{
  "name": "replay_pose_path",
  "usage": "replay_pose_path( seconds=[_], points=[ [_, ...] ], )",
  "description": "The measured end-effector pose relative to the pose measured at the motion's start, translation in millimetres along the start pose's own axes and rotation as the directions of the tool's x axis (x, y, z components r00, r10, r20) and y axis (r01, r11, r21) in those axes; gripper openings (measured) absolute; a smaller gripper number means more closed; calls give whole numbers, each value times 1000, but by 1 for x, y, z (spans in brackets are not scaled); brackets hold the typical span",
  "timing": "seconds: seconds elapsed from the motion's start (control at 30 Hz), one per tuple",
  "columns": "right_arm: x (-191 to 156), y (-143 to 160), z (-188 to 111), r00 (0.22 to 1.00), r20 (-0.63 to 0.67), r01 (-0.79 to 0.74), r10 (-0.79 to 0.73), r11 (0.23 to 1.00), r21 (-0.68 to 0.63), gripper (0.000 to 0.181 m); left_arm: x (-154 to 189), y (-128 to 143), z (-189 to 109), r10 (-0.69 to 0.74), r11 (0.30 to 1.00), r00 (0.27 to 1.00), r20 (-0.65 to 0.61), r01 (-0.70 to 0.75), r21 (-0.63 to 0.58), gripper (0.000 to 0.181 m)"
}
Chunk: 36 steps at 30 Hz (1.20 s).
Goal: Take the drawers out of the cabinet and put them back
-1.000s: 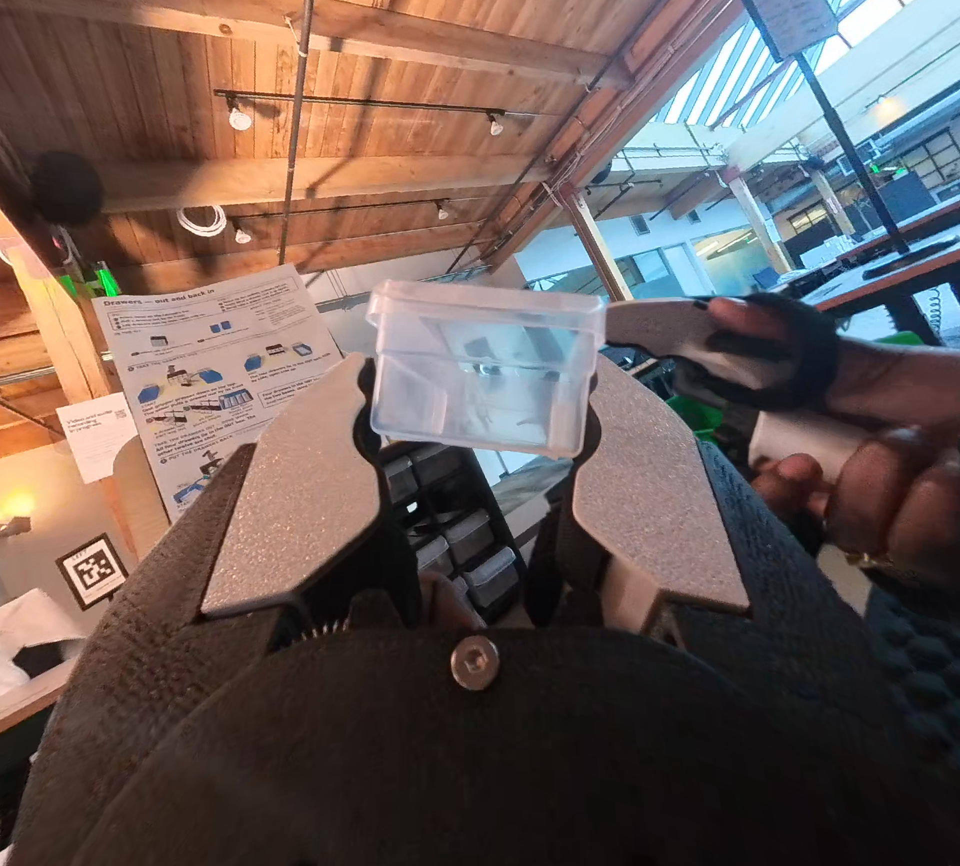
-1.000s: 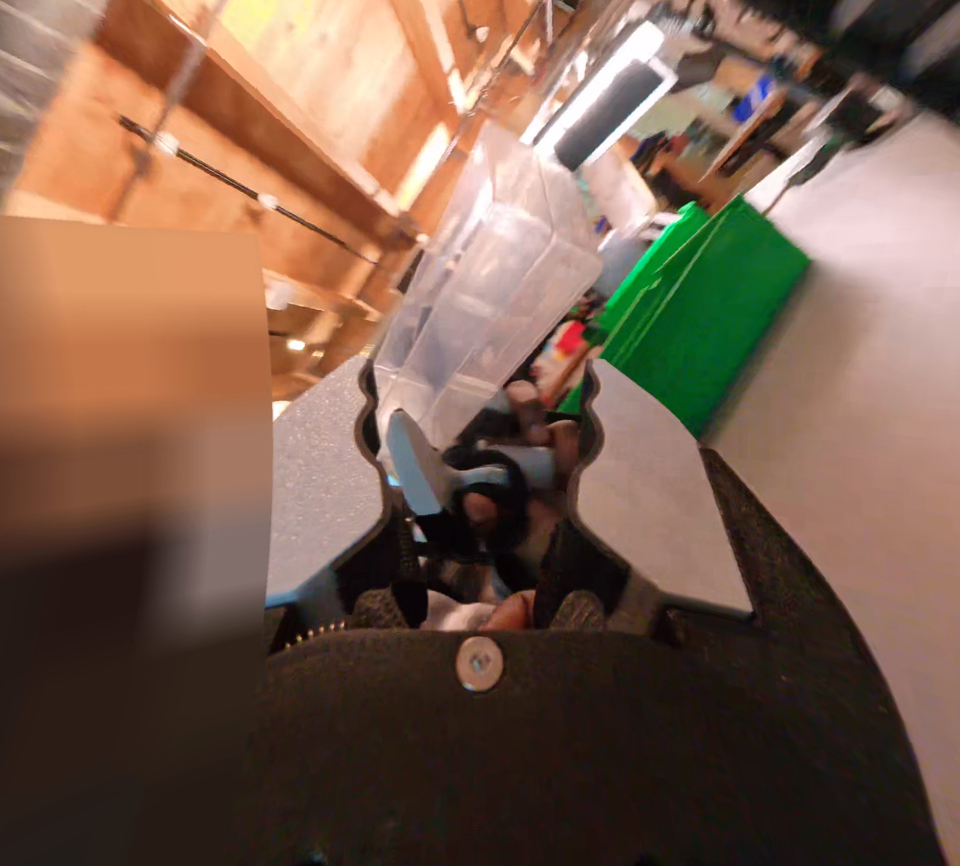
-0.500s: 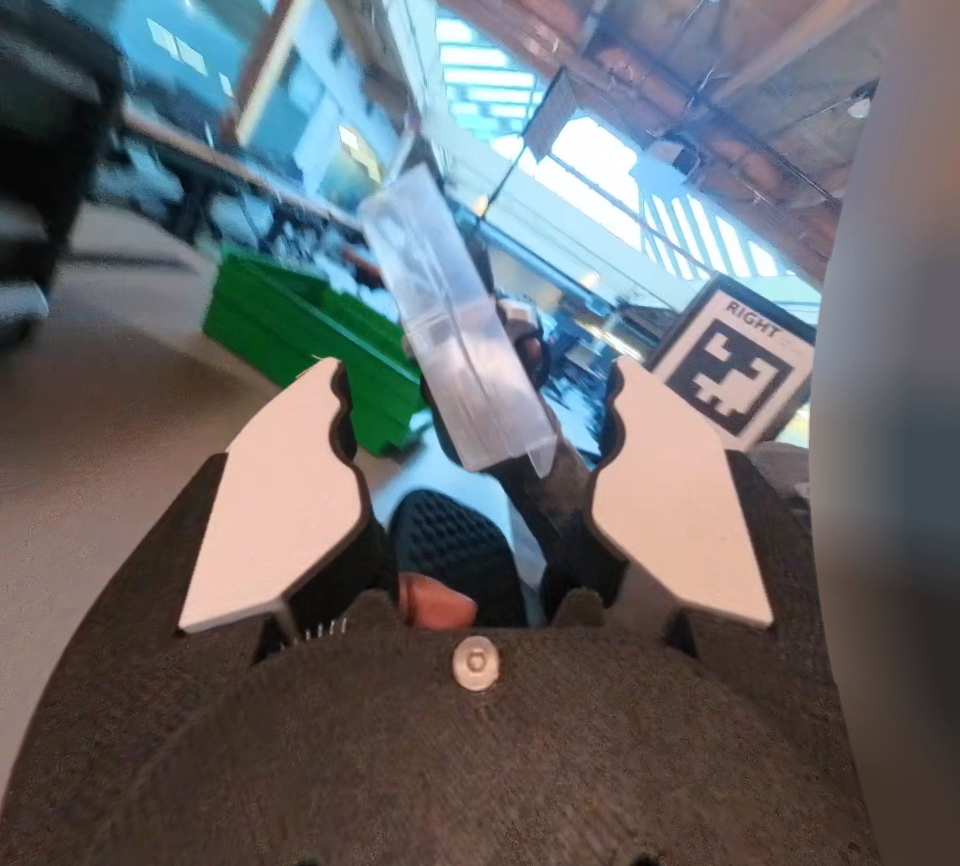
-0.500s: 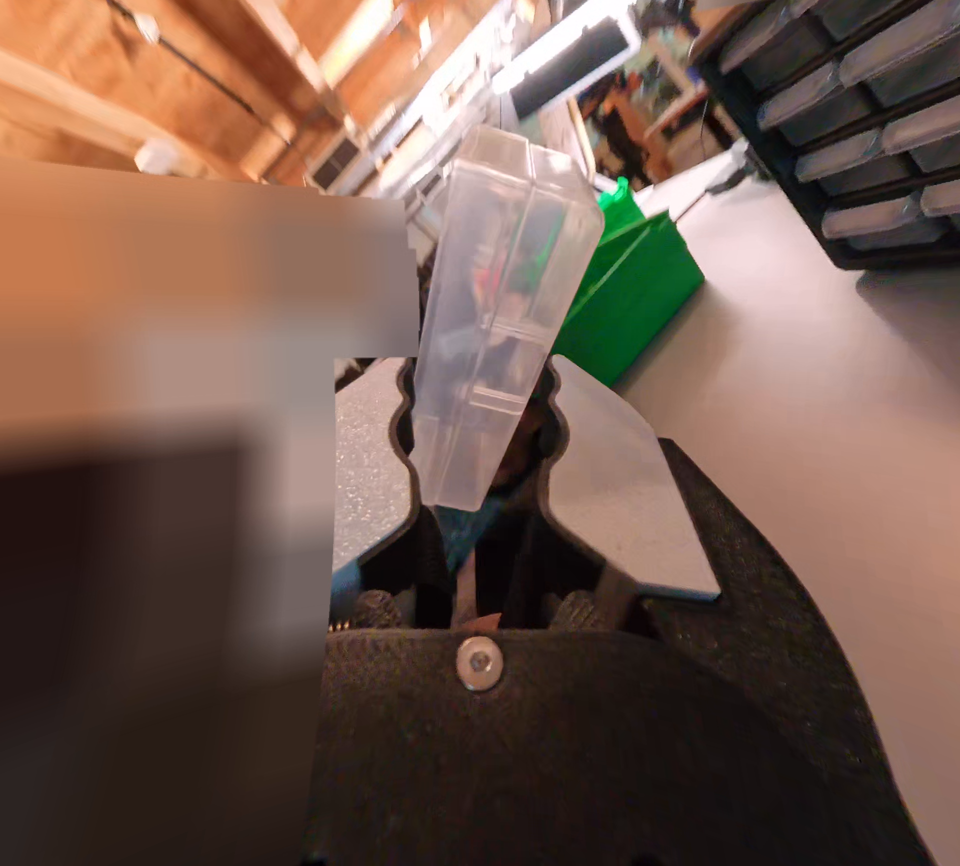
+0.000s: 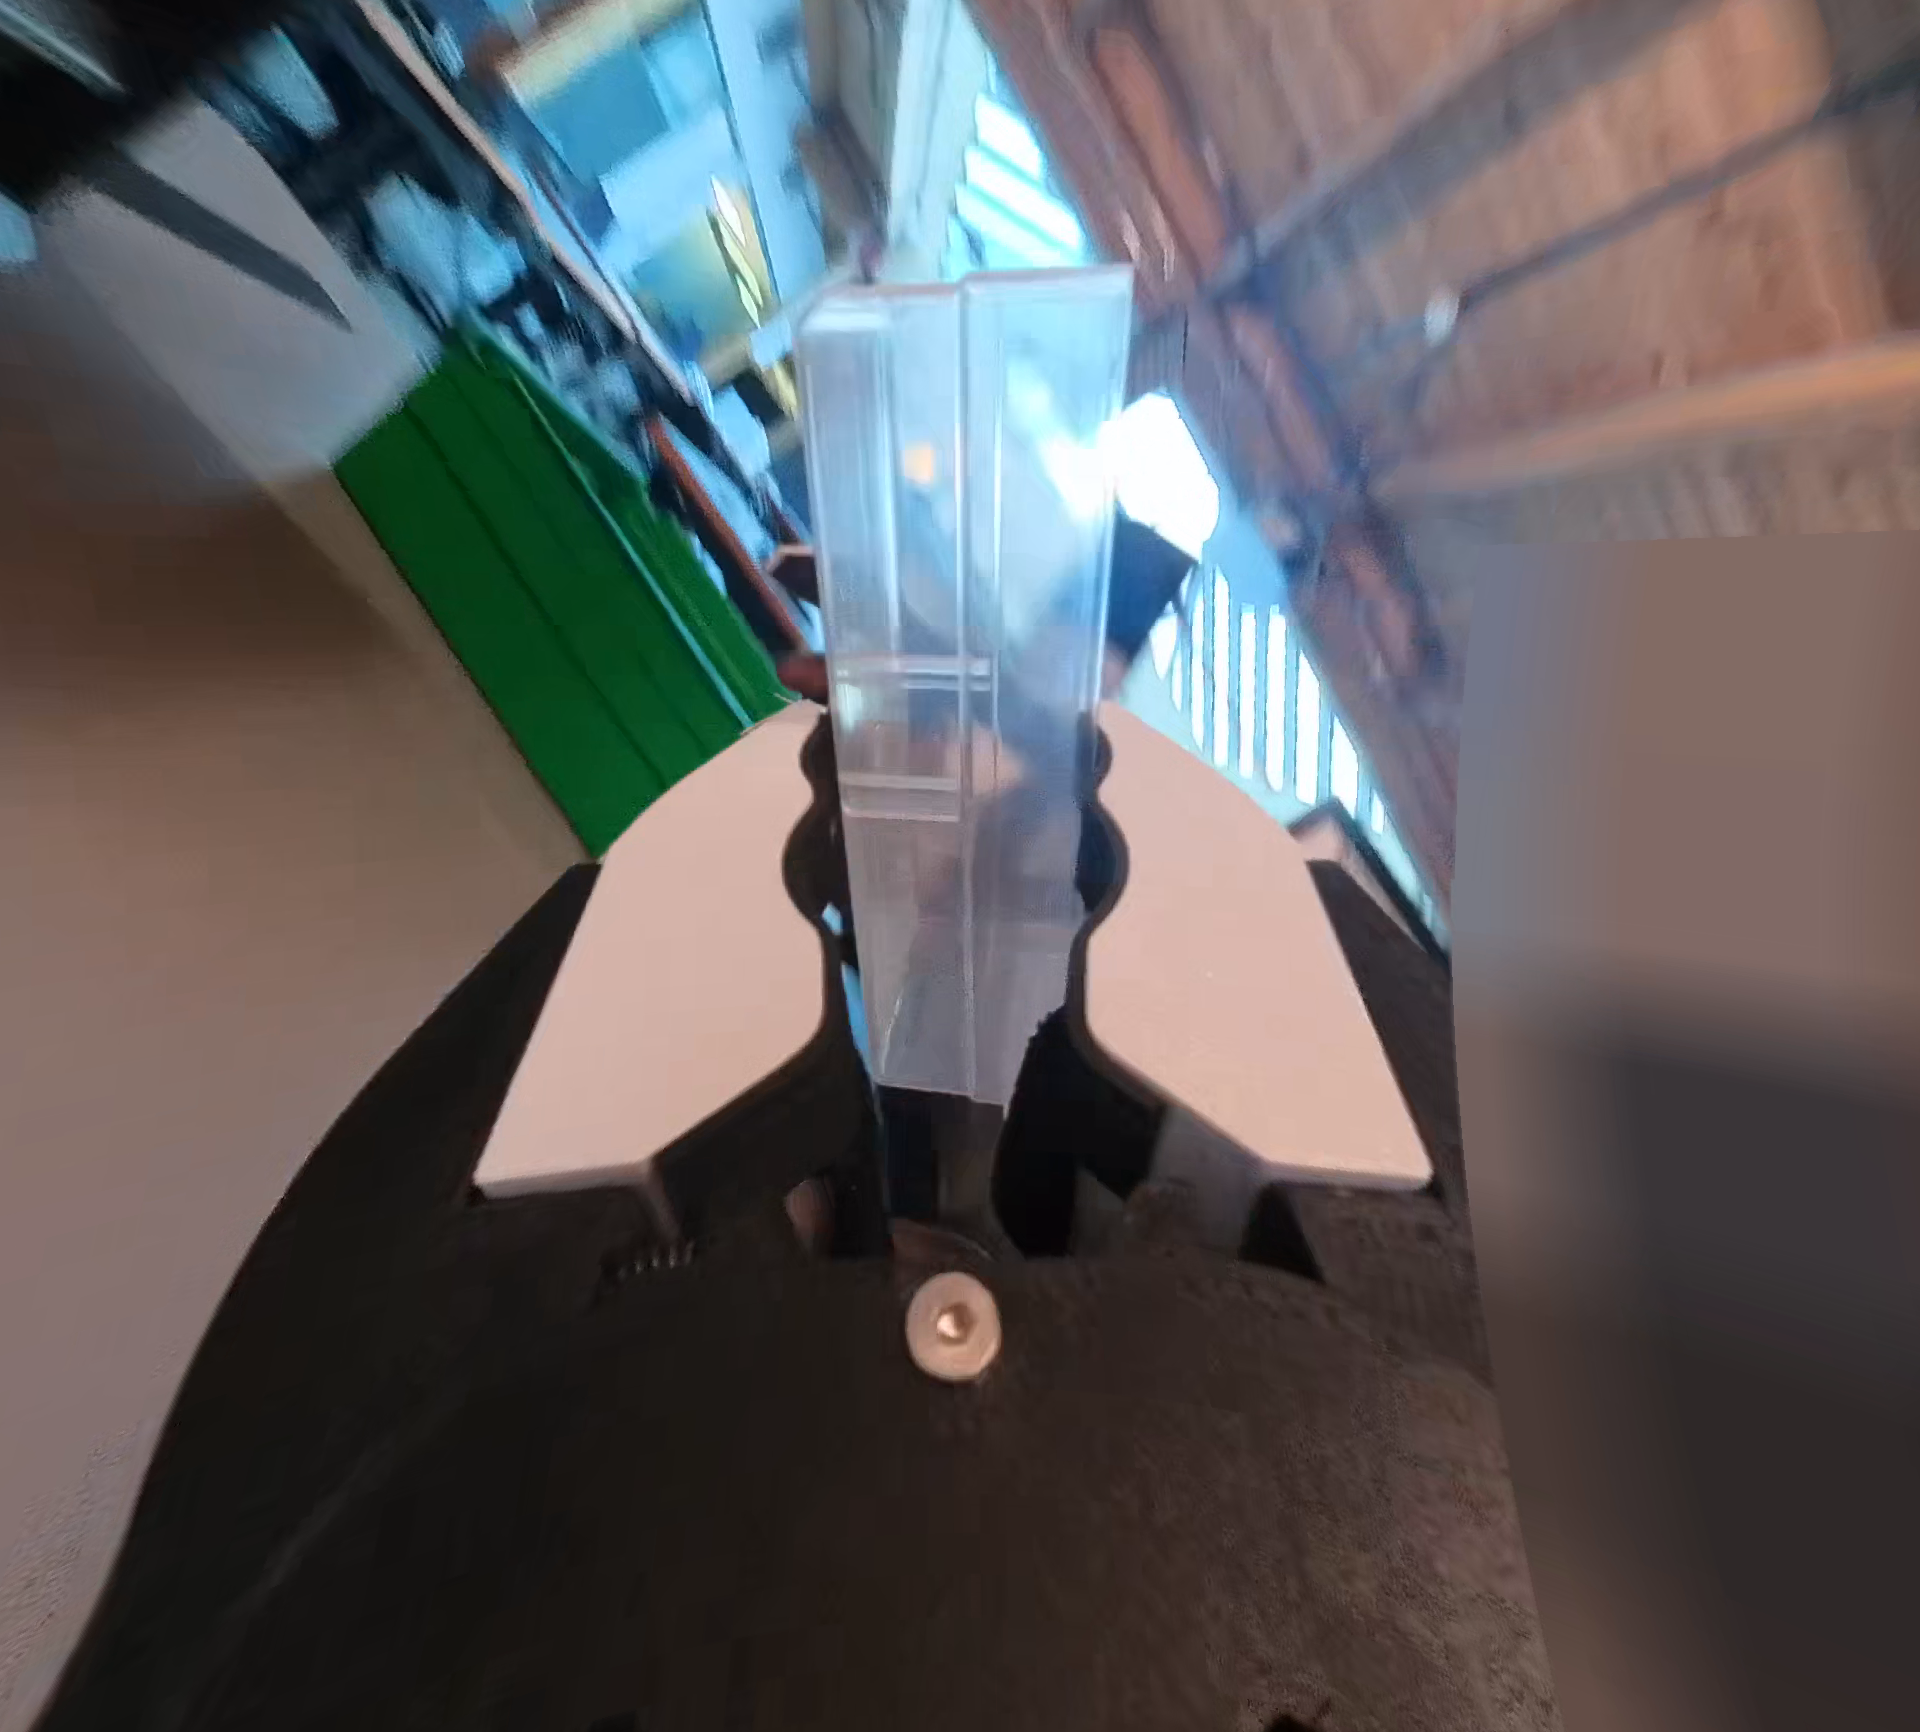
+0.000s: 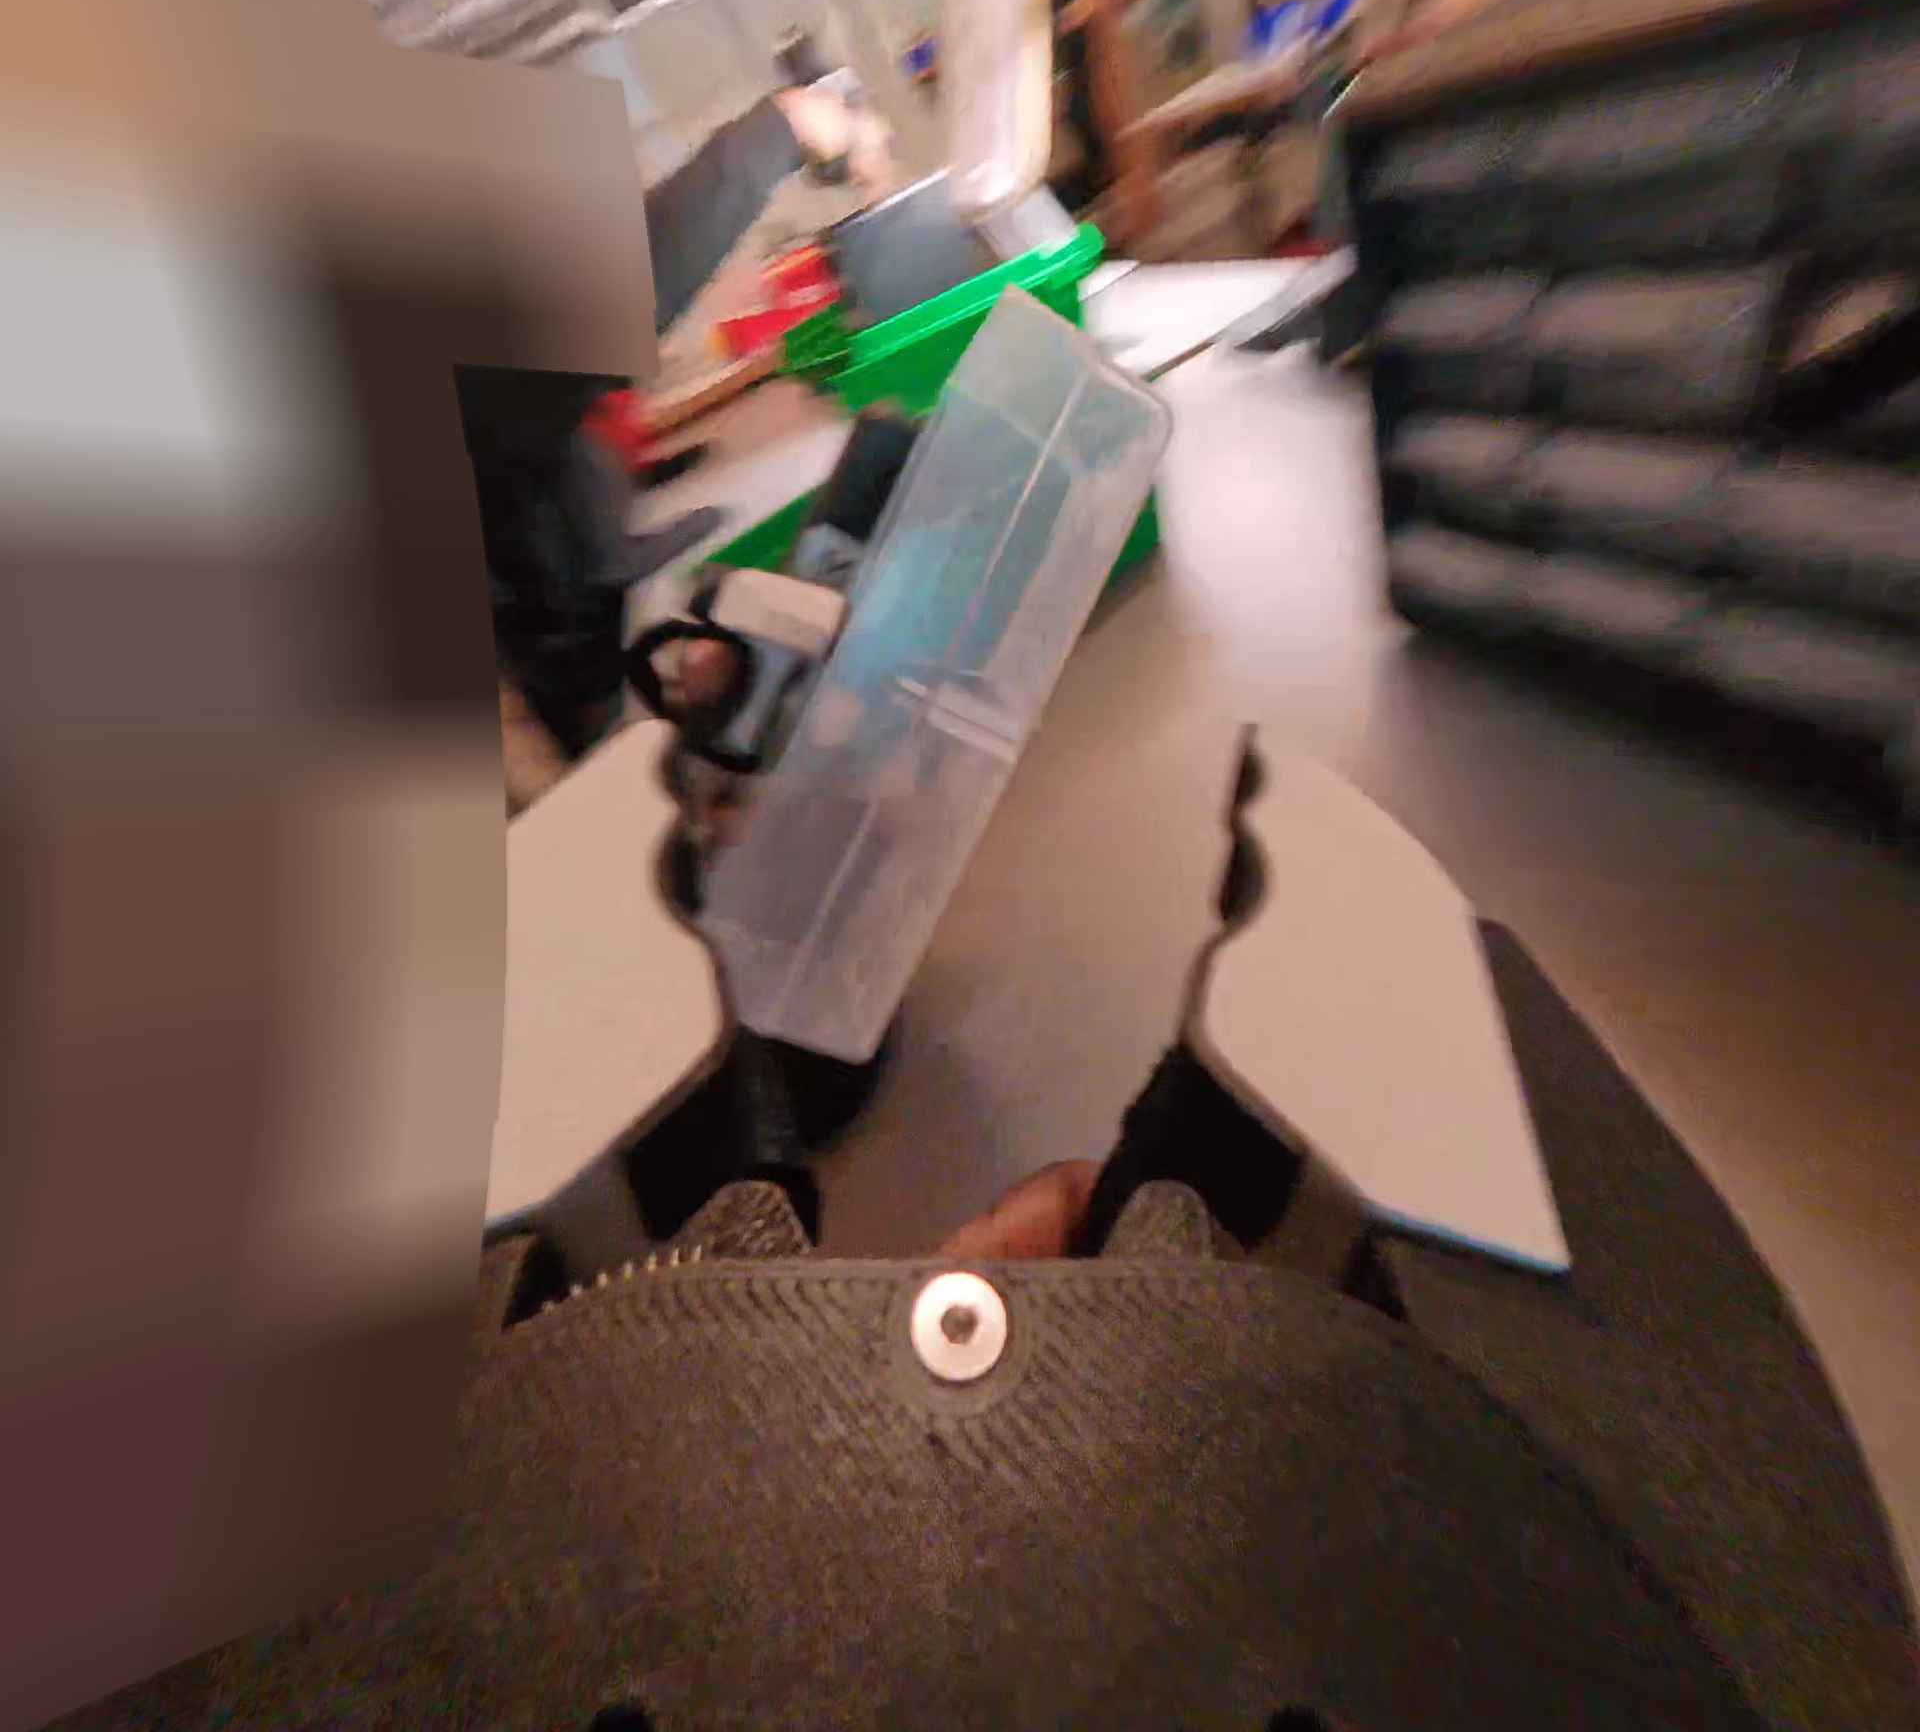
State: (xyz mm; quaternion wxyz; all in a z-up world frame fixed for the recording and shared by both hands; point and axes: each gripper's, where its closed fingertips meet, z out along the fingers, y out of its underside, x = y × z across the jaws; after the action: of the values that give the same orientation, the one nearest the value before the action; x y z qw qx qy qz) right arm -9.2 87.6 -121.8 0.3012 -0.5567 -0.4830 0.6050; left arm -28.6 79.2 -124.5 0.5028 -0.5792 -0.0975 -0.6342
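- The left gripper [image 5: 961, 861] now clamps the clear drawer [image 5: 961, 643] between its fingers, the drawer standing on end — half a second ago those fingers stood apart around it.
- The right gripper [image 6: 956, 861] has let go; its fingers are spread, the drawer [image 6: 935, 685] just off its left finger.
- The handover looks done — the drawer goes back next to the dark cabinet [image 6: 1662, 394] along the tabletop's [image 6: 1278, 539] right edge, past the green bin [image 6: 935, 332].
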Motion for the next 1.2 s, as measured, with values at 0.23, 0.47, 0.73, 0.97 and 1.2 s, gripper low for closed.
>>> replay_pose_path(
  seconds=[0.23, 0.47, 0.73, 0.97, 1.2],
  points=[
    [-24, -6, -16, 444, -649, 797, -618, 603, -29, 89, -2, -42, -13, -118, 945, 993, 9, 110, 308, 44],
    [-14, 5, 6, 362, -651, 806, -667, 575, -142, 65, 5, -27, 2, -163, 949, 986, -32, 165, 269, 44],
    [-11, 1, 1, 337, -660, 816, -671, 558, -150, 61, 10, -25, 7, -86, 974, 996, -27, 90, 210, 44],
    [-26, -26, -27, 256, -747, 874, -614, 477, -93, 61, 29, -49, -2, 458, 880, 879, 135, -470, 77, 68],
    [8, -36, -55, 419, -817, 765, -396, 638, 83, 61, 33, -171, -12, 889, 151, -76, 452, -883, -444, 28]
  ],
)
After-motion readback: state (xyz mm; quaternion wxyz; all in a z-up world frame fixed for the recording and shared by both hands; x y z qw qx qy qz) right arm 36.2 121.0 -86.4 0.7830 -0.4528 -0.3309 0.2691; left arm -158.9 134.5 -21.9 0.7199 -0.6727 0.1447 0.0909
